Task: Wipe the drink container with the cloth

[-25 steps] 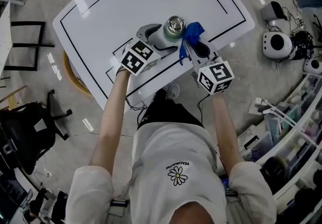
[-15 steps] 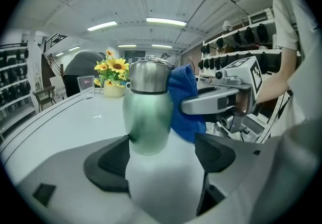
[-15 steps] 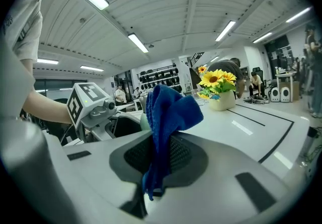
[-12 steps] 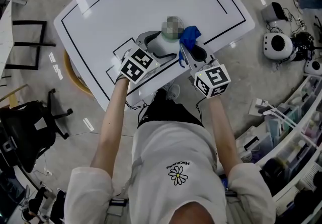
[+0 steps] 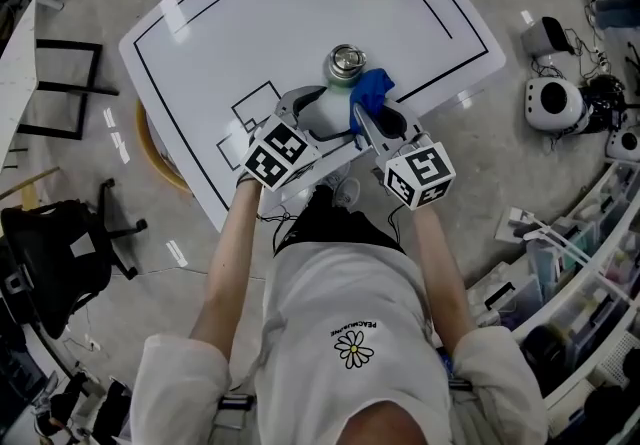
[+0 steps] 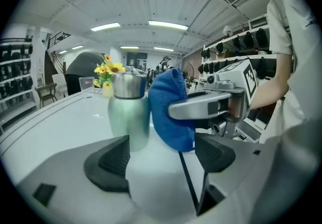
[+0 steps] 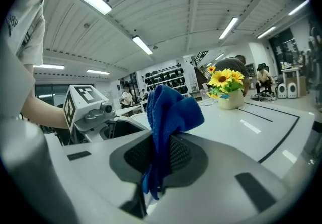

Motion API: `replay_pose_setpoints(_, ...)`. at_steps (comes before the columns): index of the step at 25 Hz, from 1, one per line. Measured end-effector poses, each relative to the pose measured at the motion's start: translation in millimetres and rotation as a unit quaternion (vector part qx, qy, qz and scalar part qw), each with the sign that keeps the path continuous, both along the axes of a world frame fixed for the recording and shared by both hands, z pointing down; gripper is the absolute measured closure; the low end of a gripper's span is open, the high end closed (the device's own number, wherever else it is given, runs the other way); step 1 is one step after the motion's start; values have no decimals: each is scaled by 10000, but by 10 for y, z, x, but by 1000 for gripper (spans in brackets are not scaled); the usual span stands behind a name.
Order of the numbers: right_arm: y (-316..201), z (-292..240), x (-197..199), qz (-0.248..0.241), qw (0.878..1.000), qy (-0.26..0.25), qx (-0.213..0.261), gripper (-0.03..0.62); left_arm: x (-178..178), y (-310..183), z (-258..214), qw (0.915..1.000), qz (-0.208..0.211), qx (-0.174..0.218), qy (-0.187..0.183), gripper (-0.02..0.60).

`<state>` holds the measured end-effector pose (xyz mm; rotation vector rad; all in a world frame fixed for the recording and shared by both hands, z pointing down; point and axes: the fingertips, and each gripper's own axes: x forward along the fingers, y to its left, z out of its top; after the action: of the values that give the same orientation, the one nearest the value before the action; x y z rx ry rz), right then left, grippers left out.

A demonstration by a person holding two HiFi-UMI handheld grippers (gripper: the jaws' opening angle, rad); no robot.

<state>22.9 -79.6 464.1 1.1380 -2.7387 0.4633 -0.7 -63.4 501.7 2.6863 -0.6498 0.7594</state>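
Right gripper view shows right hand-held gripper (image 7: 160, 153) clamping cloth (image 7: 172, 111); left hand-held gripper (image 6: 162, 156) gapes.

Blue cloth (image 5: 371, 91) against drink container (image 5: 344, 65) side; left gripper (image 5: 318, 113) jaws seemingly around container base.

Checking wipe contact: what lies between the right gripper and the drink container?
The blue cloth, held by the right gripper, lies beside the drink container; the left gripper view shows it.
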Motion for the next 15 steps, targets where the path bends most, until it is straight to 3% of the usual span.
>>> replay_pose_setpoints(5,-205,-396,200,307,9985,-346,292,553,-234,-422,-120,9989,-329,311,-91,190)
replay_pose_setpoints(10,-353,-586,121,162,9974,-642,280,553,-145,-652,6,9993,-221,227,-185,190)
replay_pose_setpoints(15,-315,-544,82,251,9969,-729,141,553,-29,-537,94,9994,-124,138,-285,190)
